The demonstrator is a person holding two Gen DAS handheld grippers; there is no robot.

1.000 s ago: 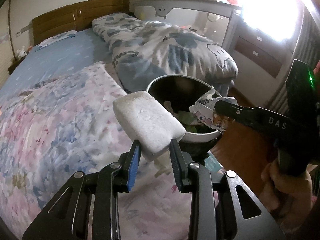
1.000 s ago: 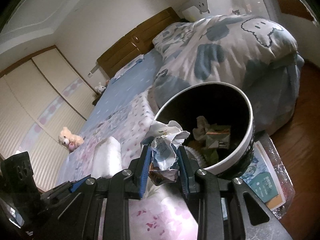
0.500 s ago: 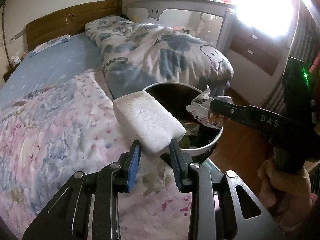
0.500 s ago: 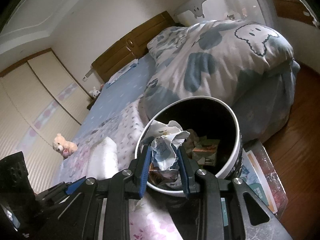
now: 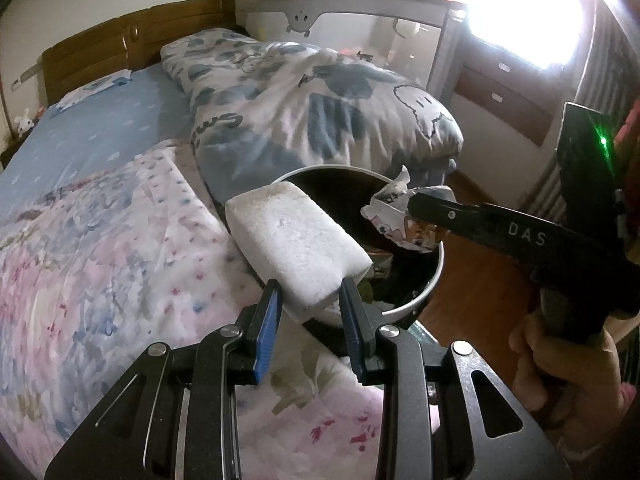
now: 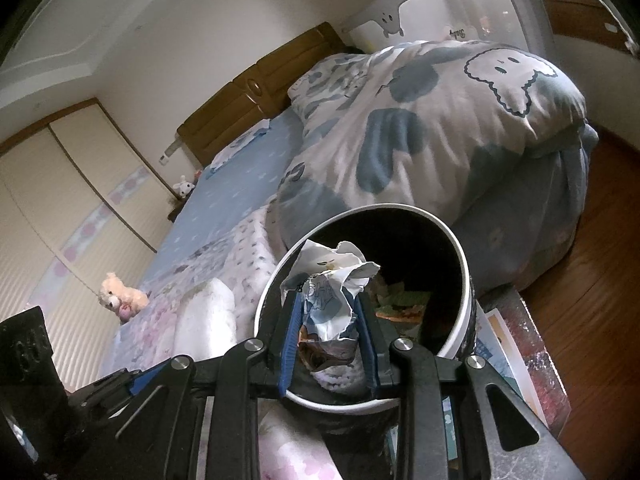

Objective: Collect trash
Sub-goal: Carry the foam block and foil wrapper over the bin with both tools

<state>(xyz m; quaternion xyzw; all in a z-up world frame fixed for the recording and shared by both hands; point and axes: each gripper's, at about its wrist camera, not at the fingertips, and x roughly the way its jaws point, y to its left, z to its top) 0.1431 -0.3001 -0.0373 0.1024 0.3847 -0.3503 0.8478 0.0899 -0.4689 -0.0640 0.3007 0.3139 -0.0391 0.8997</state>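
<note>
While our left gripper pinches the white foam block between narrowed fingers, our right gripper clamps crumpled paper over the bin at the bed's edge.

A home bedroom

A bed with wooden headboard and printed duvet — wardrobe doors, a teddy, a cot beside it.

Foam block, crumpled wrapper over bin
</note>
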